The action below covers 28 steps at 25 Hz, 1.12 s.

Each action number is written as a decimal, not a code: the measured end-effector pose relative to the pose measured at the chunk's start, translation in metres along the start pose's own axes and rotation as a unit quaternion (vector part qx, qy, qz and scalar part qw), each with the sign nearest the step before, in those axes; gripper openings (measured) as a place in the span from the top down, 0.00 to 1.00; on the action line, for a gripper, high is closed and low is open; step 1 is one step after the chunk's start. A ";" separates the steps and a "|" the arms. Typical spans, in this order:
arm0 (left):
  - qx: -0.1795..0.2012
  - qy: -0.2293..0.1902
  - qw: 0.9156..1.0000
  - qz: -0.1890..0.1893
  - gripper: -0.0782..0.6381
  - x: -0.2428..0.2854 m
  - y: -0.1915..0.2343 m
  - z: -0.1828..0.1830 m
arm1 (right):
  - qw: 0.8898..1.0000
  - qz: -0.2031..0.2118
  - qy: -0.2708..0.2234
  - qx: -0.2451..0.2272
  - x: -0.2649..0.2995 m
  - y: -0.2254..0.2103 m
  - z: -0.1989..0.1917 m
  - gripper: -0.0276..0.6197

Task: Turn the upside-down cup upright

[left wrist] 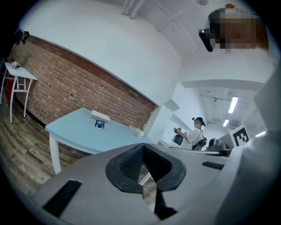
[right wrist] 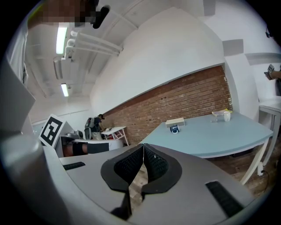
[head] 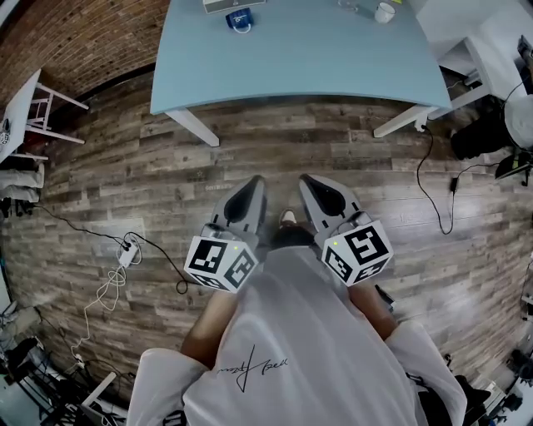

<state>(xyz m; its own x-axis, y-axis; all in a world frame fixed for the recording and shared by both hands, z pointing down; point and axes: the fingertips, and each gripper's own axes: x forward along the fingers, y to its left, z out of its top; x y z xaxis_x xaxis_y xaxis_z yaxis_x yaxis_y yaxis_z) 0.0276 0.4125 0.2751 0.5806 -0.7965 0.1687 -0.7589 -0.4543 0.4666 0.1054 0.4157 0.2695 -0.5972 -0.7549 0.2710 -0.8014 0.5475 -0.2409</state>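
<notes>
Cup stands on the table near its far edge.

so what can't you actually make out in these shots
- Blue cup on the table: too small in every view to tell whether it is upright or upside-down.
- Box behind it: cut off by the head view's top edge.
- White cup: clipped by the same edge, and tiny in the right gripper view.
- Clear thing beside the white cup: too small to name.
</notes>
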 end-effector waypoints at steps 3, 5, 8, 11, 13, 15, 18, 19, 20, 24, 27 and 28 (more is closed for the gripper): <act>0.004 -0.002 1.000 0.007 0.88 0.011 -0.005 0.000 | 1.000 0.009 0.002 -0.001 0.002 -0.011 0.001 0.92; 0.003 -0.002 1.000 0.009 0.88 0.014 -0.007 -0.001 | 1.000 0.012 0.001 0.000 0.001 -0.015 0.000 0.92; 0.005 0.005 1.000 0.007 0.88 0.017 -0.008 -0.004 | 1.000 0.010 -0.001 0.007 0.001 -0.021 -0.001 0.92; 0.002 0.012 1.000 0.007 0.88 0.021 -0.005 -0.008 | 1.000 0.006 0.001 0.012 0.002 -0.025 -0.004 0.92; 0.000 0.014 1.000 0.007 0.88 0.025 -0.003 -0.008 | 1.000 0.005 0.003 0.015 0.004 -0.028 -0.004 0.92; -0.002 0.016 1.000 0.005 0.88 0.029 -0.002 -0.008 | 1.000 0.003 0.005 0.018 0.007 -0.030 -0.004 0.92; -0.007 0.019 1.000 0.001 0.88 0.037 0.004 -0.005 | 1.000 -0.001 0.011 0.019 0.017 -0.035 -0.003 0.92; -0.009 0.020 1.000 -0.001 0.88 0.041 0.008 -0.004 | 1.000 -0.003 0.013 0.019 0.021 -0.036 -0.002 0.92; -0.011 0.020 1.000 -0.002 0.88 0.045 0.012 -0.002 | 1.000 -0.004 0.014 0.018 0.027 -0.038 -0.001 0.92; -0.019 0.020 1.000 -0.010 0.88 0.066 0.033 0.010 | 1.000 -0.012 0.019 0.014 0.052 -0.046 0.008 0.92; -0.021 0.020 0.999 -0.013 0.88 0.085 0.054 0.024 | 1.000 -0.016 0.025 0.012 0.077 -0.054 0.016 0.92; -0.021 0.020 0.999 -0.014 0.88 0.091 0.061 0.029 | 0.999 -0.017 0.026 0.011 0.086 -0.056 0.019 0.92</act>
<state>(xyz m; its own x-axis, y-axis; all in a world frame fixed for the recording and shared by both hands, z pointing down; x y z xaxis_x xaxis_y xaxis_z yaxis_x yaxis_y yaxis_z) 0.0256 0.3008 0.2932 0.6140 -0.7663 0.1895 -0.7291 -0.4586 0.5081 0.0997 0.3127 0.2886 -0.5713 -0.7527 0.3272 -0.8205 0.5137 -0.2509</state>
